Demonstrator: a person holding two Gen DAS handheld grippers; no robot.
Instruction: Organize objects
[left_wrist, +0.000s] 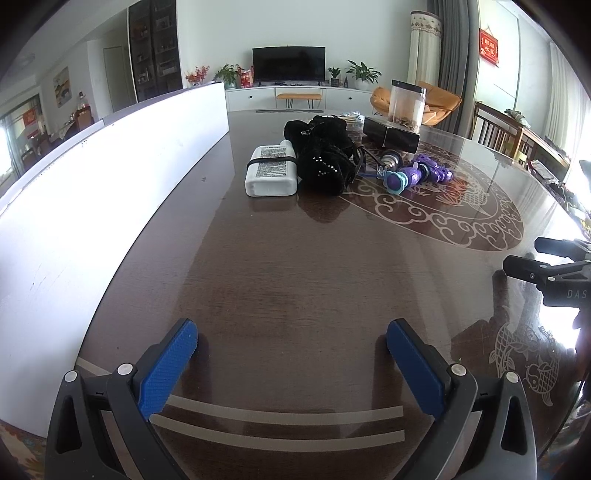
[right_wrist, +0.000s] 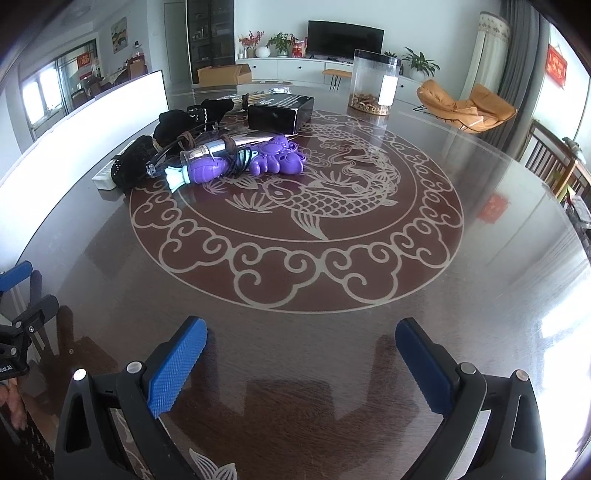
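Observation:
A cluster of objects lies at the far side of the round dark table (left_wrist: 280, 266): a white flat bottle (left_wrist: 271, 170) with a black band, a black cloth pouch (left_wrist: 325, 155), a purple toy (left_wrist: 417, 175), a black box (left_wrist: 391, 136) and a clear jar (left_wrist: 407, 107). In the right wrist view the purple toy (right_wrist: 240, 166), black box (right_wrist: 280, 112), jar (right_wrist: 375, 83) and pouch (right_wrist: 173, 140) show too. My left gripper (left_wrist: 291, 343) is open and empty near the table's front. My right gripper (right_wrist: 301, 343) is open and empty, well short of the cluster.
A white board (left_wrist: 92, 199) stands along the table's left edge. The right gripper shows at the right edge of the left wrist view (left_wrist: 554, 273). A wooden chair (right_wrist: 554, 162) stands at the right, an orange lounge chair (right_wrist: 469, 105) behind.

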